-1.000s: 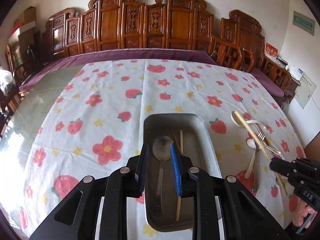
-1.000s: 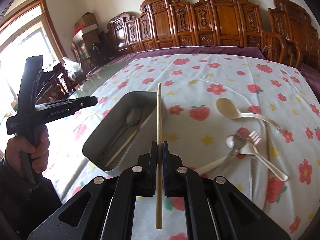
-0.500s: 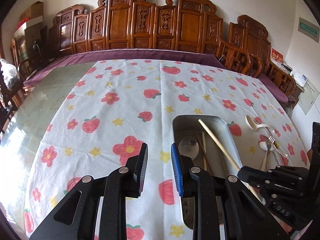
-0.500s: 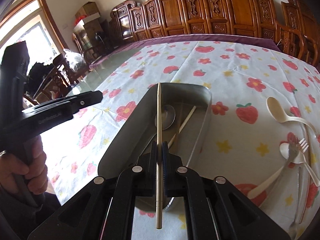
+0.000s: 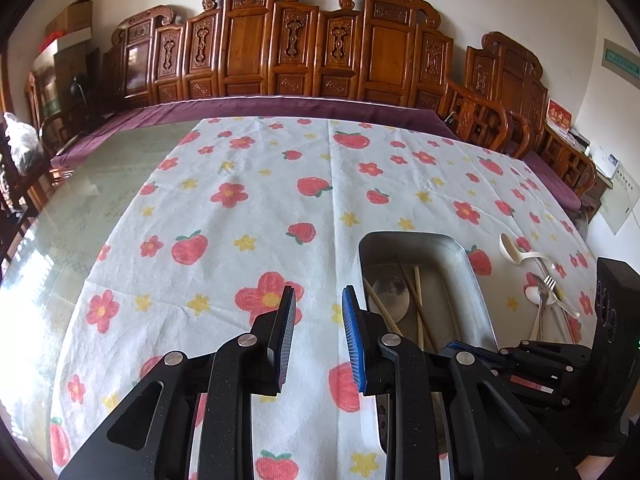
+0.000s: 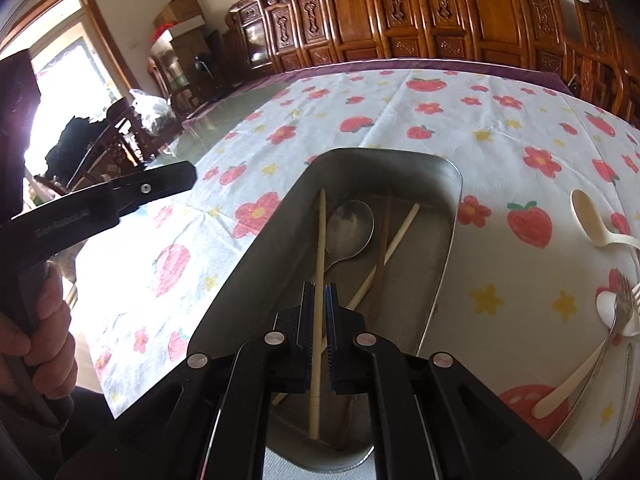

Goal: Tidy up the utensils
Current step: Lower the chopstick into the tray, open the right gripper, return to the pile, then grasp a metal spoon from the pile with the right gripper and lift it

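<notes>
— Look at the right gripper [image 6: 318, 320]: its blue pads sit close on either side of the chopstick [image 6: 319, 280], hardly a sliver between them. A second ago that stick hung over the flowered cloth, beside the tray; now it points down into the metal tray [image 6: 256, 248].

— Pinched, or let go?

— The jaws are nearly shut with the stick running between them, and I count it as gripped. Its tip lies near the bowl of the steel spoon [image 6: 350, 230], next to the other chopstick [image 6: 388, 248] already in there. So one more piece is about delivered; I'd judge the release is what's due.

— And the left gripper [image 5: 316, 336]?

— Its fingers are parted a little, nothing between them, only tablecloth [image 5: 240, 208] showing through the gap. It has slid aside: earlier the tray sat straight under it, now the tray is off to its right.

— What's left outside?

— A cream spoon [image 6: 592, 220] and a tangle with a fork [image 6: 624, 304] on the cloth, well right of the tray. How many pieces are in that tangle I can't tell; they overlap and run off the edge. The chopstick's lower end is hidden behind the gripper body too.
</notes>
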### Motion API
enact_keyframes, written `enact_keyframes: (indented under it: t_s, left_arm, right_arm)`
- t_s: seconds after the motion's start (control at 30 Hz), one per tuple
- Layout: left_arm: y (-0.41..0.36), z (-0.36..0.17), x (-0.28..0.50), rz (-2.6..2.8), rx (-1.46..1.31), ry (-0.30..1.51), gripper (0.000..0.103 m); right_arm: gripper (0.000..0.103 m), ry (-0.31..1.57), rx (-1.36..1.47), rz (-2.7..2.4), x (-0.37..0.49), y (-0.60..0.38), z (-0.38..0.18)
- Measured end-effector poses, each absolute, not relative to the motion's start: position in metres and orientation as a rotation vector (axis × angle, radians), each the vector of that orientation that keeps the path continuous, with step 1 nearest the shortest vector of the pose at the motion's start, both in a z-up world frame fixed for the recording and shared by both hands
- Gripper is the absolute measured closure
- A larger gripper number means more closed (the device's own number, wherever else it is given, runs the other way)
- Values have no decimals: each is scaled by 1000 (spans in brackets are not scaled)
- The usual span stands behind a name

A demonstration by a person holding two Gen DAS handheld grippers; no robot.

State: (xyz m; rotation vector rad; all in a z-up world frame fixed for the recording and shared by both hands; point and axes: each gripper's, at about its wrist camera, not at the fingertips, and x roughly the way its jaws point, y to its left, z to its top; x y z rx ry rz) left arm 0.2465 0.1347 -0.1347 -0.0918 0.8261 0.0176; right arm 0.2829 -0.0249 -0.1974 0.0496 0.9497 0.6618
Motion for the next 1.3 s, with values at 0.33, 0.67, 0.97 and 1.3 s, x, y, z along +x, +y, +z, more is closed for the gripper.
enact_keyframes:
  t_s: [0.33, 0.67, 0.97, 1.3]
  left_arm:
    - [92, -123, 243, -61, -72, 800, 81]
    - [24, -123, 232, -188, -17, 794, 81]
    - [-10, -134, 221, -264, 12, 815, 81]
    - [-29, -135, 205, -329, 1, 801, 81]
  right_arm:
    - [95, 821, -35, 589, 257, -112, -152]
    - [95, 896, -132, 325, 249, -240, -181]
    - [83, 972, -40, 262, 229, -272, -211]
    - [70, 1053, -43, 210, 218, -267, -238]
